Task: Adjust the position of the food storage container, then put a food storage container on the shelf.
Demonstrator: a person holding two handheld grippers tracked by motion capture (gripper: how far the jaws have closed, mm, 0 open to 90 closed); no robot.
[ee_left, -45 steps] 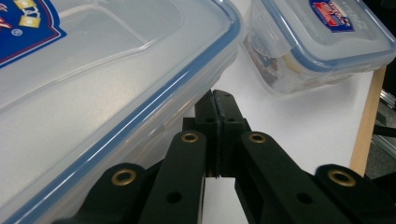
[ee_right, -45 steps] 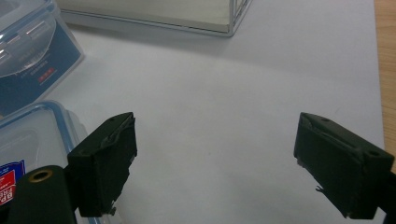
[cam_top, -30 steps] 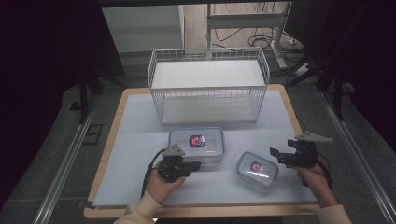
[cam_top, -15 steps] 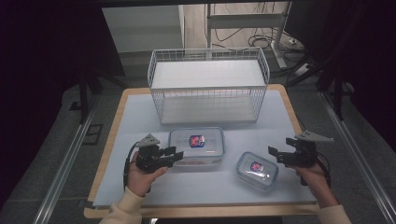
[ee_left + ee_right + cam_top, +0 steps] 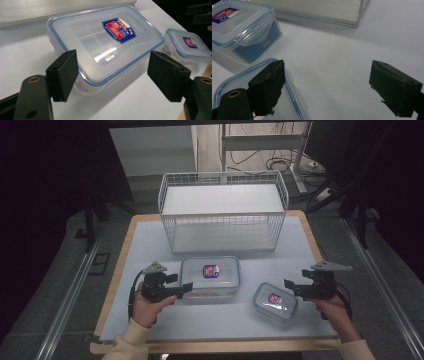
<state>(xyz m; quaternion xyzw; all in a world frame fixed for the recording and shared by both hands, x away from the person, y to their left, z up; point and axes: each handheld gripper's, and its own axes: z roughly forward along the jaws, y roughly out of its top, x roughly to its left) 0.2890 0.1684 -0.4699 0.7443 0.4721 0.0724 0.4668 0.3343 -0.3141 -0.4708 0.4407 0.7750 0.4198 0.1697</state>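
A large clear box [image 5: 210, 278] with a blue-edged lid and a red and blue label lies flat near the middle of the pale blue table [image 5: 150, 240], just in front of a white wire basket [image 5: 223, 212] that stands at the far side. The left gripper [image 5: 184, 289] is held level at the left near corner of this box, its tips just beside the box's edge, and its jaws have just been opening; they now stand wide apart with nothing clamped between them. In the left gripper view the large box [image 5: 105, 42] lies just beyond the two black pads [image 5: 63, 73], its near corner reaching into the gap between them, and neither pad presses on it. A small box [image 5: 274, 302] of the same kind, also with its lid on, sits to the right of the large one and nearer to the person, turned a little askew, apart from the large box. The right gripper [image 5: 290, 287] is held level just to the right of the small box, pointing left toward it, with its jaws spread wide and holding nothing. In the right gripper view the small box [image 5: 289, 100] lies at the lower left under the left pad, the large box [image 5: 244, 27] shows farther off at the upper left, and the bare table lies between the jaws. Each gripper carries a grey three-cornered plate on top.
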